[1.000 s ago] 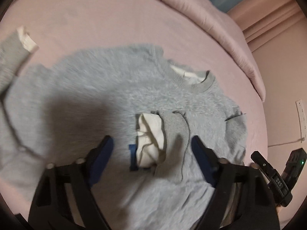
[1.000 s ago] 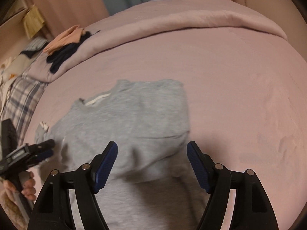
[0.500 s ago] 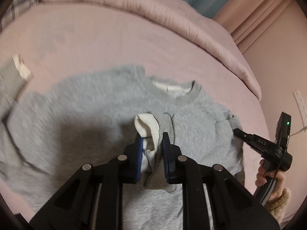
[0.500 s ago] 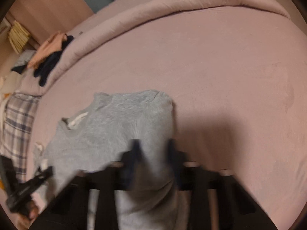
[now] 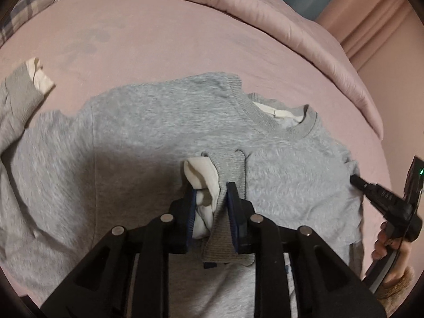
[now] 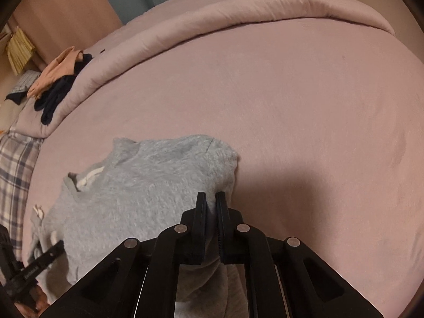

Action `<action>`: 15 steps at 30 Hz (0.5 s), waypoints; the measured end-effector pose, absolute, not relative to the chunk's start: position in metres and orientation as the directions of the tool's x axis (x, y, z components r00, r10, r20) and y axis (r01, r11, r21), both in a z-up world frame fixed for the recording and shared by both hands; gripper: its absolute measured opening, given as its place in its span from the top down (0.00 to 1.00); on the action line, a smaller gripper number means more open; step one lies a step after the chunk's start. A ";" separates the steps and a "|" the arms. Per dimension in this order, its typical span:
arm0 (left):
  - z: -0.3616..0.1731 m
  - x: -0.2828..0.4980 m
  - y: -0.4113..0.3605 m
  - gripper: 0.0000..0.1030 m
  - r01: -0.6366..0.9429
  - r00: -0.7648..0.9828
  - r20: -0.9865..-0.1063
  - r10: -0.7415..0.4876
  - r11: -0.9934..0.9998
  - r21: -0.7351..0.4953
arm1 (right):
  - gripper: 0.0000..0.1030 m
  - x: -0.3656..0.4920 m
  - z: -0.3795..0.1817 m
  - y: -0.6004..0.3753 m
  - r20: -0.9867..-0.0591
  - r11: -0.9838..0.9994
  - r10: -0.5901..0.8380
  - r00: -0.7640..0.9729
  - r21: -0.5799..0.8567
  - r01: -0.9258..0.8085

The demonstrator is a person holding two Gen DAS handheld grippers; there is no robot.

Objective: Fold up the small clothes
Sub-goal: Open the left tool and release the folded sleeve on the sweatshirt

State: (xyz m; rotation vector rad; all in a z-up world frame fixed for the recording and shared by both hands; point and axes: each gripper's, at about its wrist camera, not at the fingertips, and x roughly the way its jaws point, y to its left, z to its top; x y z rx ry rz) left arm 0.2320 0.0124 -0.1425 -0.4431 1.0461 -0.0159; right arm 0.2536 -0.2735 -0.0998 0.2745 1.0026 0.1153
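The left gripper (image 5: 212,193) is clamped on the sleeve cuff (image 5: 225,169), jaws opening slightly; the right gripper (image 6: 211,198) pinches the grey sweatshirt (image 6: 148,185) edge

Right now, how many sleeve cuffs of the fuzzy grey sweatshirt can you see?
2. One ribbed grey cuff with white lining lies folded across the sweatshirt's chest, between the left gripper's opening jaws. The other cuff lies out on the pink bedsheet, far left.

Both wrist views look steeply down, close, sharing the sweatshirt (image 5: 159,132)
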 end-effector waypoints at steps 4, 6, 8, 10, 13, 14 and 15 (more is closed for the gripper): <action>-0.137 0.226 0.013 0.68 -0.200 0.494 -0.838 -0.232 0.908 -0.369 | 0.93 0.252 -0.094 -0.268 -0.830 0.977 0.166 0.533 0.212 0.025; -0.134 0.221 0.011 0.53 -0.196 0.486 -0.839 -0.245 0.905 -0.378 | 0.93 0.249 -0.087 -0.267 -0.824 0.977 0.165 0.542 0.211 0.023; -0.131 0.214 0.010 0.51 -0.192 0.485 -0.835 -0.261 0.899 -0.393 | 0.90 0.242 -0.080 -0.264 -0.819 0.981 0.157 0.552 0.195 0.011; -0.131 0.207 0.008 0.51 -0.189 0.480 -0.835 -0.268 0.898 -0.397 | 0.88 0.231 -0.075 -0.262 -0.818 0.986 0.141 0.557 0.166 -0.006; -0.132 0.197 0.007 0.53 -0.189 0.479 -0.836 -0.268 0.898 -0.397 | 0.71 0.218 -0.074 -0.261 -0.814 0.985 0.159 0.558 0.168 -0.036; -0.133 0.195 0.006 0.53 -0.189 0.479 -0.836 -0.267 0.899 -0.396 | 0.57 0.216 -0.075 -0.259 -0.814 0.984 0.165 0.556 0.173 -0.039; -0.134 0.194 0.006 0.55 -0.189 0.480 -0.836 -0.266 0.899 -0.394 | 0.50 0.212 -0.076 -0.260 -0.815 0.982 0.175 0.552 0.185 -0.038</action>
